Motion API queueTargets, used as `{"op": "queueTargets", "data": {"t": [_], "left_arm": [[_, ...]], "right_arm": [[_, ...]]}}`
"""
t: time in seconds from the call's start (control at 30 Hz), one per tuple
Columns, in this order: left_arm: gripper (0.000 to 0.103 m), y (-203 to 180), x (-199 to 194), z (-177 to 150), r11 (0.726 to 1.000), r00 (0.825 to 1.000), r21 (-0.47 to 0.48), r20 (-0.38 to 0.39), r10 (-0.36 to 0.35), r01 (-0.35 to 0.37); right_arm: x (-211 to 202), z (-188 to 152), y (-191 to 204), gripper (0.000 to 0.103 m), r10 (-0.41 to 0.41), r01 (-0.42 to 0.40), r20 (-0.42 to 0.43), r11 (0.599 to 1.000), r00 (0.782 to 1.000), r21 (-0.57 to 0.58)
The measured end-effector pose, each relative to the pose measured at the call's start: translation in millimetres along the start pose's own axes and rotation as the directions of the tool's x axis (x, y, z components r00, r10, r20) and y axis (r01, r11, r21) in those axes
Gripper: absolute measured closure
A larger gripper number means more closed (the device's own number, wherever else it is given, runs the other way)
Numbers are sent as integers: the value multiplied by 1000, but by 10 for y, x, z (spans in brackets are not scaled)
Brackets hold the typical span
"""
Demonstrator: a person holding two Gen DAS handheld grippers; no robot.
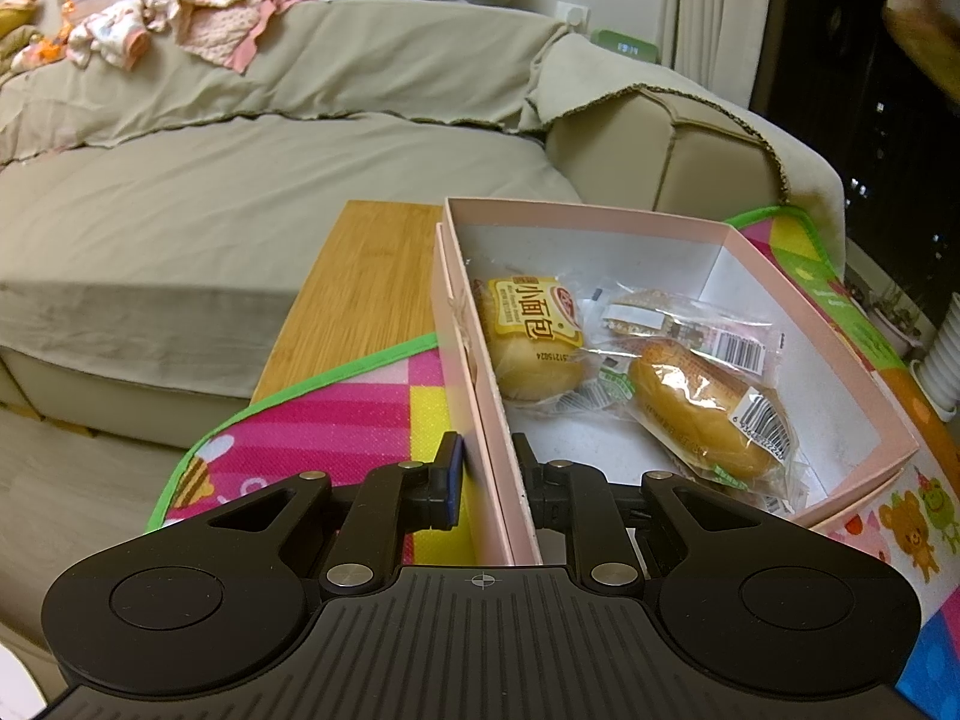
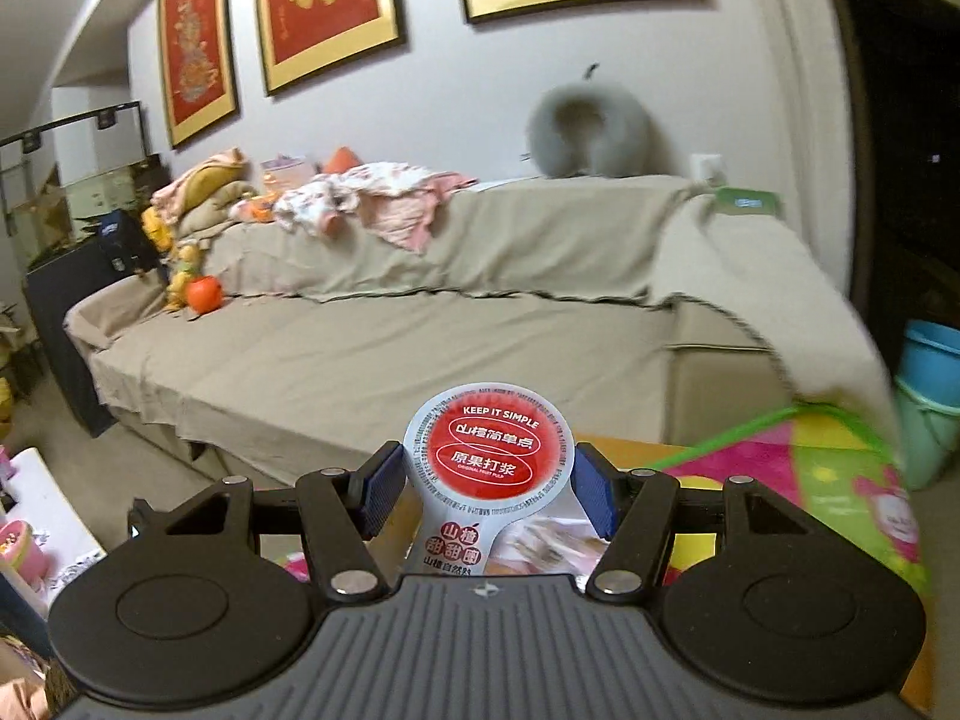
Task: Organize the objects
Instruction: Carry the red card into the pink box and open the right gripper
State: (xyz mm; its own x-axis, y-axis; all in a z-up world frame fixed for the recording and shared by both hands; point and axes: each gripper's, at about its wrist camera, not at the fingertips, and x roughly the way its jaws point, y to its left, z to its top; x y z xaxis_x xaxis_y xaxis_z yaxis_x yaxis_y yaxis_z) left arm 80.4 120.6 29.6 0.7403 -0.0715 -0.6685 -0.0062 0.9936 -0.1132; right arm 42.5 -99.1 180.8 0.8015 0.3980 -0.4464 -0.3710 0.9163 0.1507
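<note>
On the play mat: pink box (image 1: 672, 225), open top, sits on the colourful mat (image 1: 360, 414) w/ green edge; mat lies over a wooden table (image 1: 360, 276) next to the sofa (image 1: 240, 180).
L gripper (image 1: 486, 456): clamped on the box's near-left wall; one finger outside the wall, the other inside the box, wall pinched between them.
Box contents: 3 wrapped snacks on the white floor. Yellow-label bread pack (image 1: 534, 330) by the left wall; clear-wrapped bun (image 1: 702, 414) w/ barcode toward the near-right; smaller clear pack (image 1: 690, 324) behind it, toward the far side. Bun and bread pack overlap at their wrapper edges.
R gripper (image 2: 489, 477): closed on a snack pouch (image 2: 489, 456), round red top reading KEEP IT SIMPLE, blue pads on both sides of it. Pouch stands upright betw. the fingers, held above the table edge and mat (image 2: 810, 480).
Box vs pouch: box not visible in right wrist view, so can't tell how far apart.
Bkgd: beige-covered sofa, pile of baby clothes (image 1: 180, 18) on its back, grey neck pillow (image 2: 591, 135) against the wall, red framed pictures (image 2: 327, 6) above.
</note>
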Motion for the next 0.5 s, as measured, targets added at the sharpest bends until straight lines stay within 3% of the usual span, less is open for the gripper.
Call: {"op": "queueTargets", "data": {"t": [0.37,0.5], "left_arm": [[84,6,11,-1,1000,1000,-2,2,-4,4],[84,6,10,-2,1000,1000,-1,2,-5,5]], "right_arm": [[903,75,11,38,-34,35,-63,999,997,14],[1008,-3,-137,35,-49,55,-93,996,995,64]]}}
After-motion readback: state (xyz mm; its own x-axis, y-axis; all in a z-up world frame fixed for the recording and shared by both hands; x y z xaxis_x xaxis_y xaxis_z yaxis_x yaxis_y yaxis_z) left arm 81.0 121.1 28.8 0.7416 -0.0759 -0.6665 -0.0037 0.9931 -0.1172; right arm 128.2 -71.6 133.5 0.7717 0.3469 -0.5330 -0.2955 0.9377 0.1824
